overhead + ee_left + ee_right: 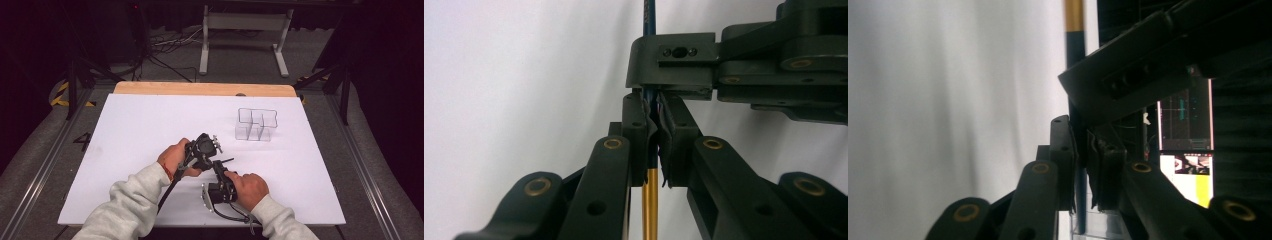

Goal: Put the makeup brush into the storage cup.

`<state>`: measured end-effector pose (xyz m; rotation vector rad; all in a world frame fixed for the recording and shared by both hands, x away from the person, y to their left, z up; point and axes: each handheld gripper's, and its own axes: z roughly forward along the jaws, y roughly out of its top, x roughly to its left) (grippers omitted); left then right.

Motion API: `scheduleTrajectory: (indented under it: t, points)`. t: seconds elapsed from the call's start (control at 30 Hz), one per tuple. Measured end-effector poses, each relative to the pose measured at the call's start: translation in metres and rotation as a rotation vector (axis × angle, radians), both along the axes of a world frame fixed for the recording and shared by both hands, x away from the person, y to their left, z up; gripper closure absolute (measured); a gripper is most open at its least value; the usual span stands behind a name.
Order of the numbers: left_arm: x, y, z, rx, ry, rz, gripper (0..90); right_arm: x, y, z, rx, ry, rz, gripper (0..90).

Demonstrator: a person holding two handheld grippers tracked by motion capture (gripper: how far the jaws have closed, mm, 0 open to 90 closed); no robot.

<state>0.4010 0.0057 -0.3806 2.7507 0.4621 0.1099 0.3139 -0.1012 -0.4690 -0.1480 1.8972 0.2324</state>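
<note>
Gold and dark blue, a slim pen (650,200) is pinched between the closed jaws of the left gripper (652,131), and the right gripper (1081,165) clamps the same shaft from the other end, both held low over the white table (135,125). If the two hands pull off-line, it could twist loose and drop short of the clear organiser (256,125) beyond.

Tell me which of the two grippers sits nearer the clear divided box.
The left gripper, held farther up the table, is nearer the clear box; the right gripper sits lower, toward the person. Both clamp one blue-and-gold pen.
</note>
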Motion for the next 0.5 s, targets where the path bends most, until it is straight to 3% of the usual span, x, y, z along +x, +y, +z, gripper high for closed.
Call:
scheduleTrajectory:
  t: [0.23,0.4,0.5]
  points:
    - [0.001,0.000,-0.001,-0.033,-0.010,0.006,82.8,0.002,-0.001,0.001,-0.005,0.007,-0.020,84.4]
    - [0.001,0.011,0.003,-0.134,-0.014,0.010,82.7,0.004,-0.006,0.008,0.043,0.024,-0.037,84.6]
    - [0.000,0.018,0.004,-0.192,-0.036,0.001,82.5,0.004,-0.008,0.011,0.076,0.041,-0.034,84.6]
